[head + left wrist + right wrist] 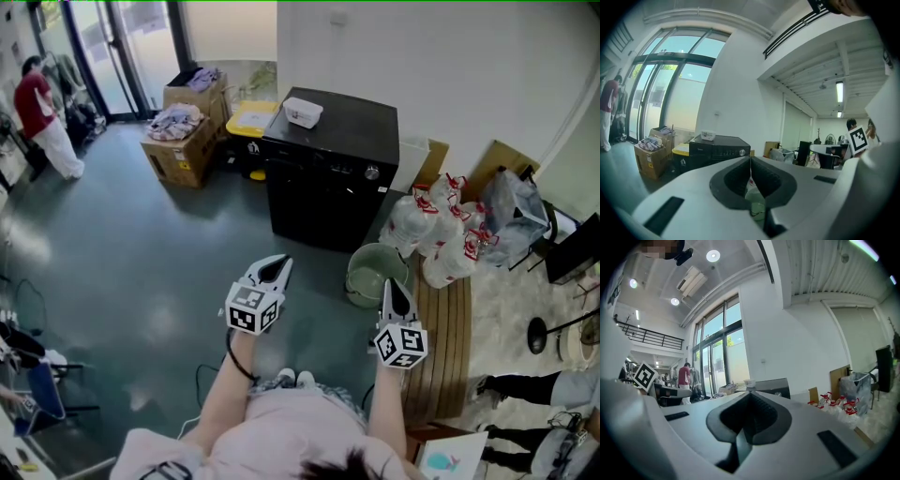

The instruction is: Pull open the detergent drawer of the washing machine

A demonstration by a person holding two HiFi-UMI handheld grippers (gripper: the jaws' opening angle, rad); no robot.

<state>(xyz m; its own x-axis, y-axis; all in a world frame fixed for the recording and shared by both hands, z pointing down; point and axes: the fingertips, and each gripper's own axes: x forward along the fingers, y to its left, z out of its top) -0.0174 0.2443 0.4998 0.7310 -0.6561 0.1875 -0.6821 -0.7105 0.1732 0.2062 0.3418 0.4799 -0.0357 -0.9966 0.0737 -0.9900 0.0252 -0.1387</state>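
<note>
Approach pending: boxy black washing machine [330,183] well ahead, detergent drawer not resolvable. Left gripper [279,265], right gripper [390,286]: jaws pressed together, empty. Step closer, spread one, grip drawer front squarely.

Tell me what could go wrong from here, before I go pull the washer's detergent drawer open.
1. The bucket stands just short of the washer, near your path; you could trip on it walking up.
2. The left claw and right claw are both shut and empty; unless one opens first, it may only bump the washer's front.
3. A hard tug might shake the white tub on the washer's top.
</note>
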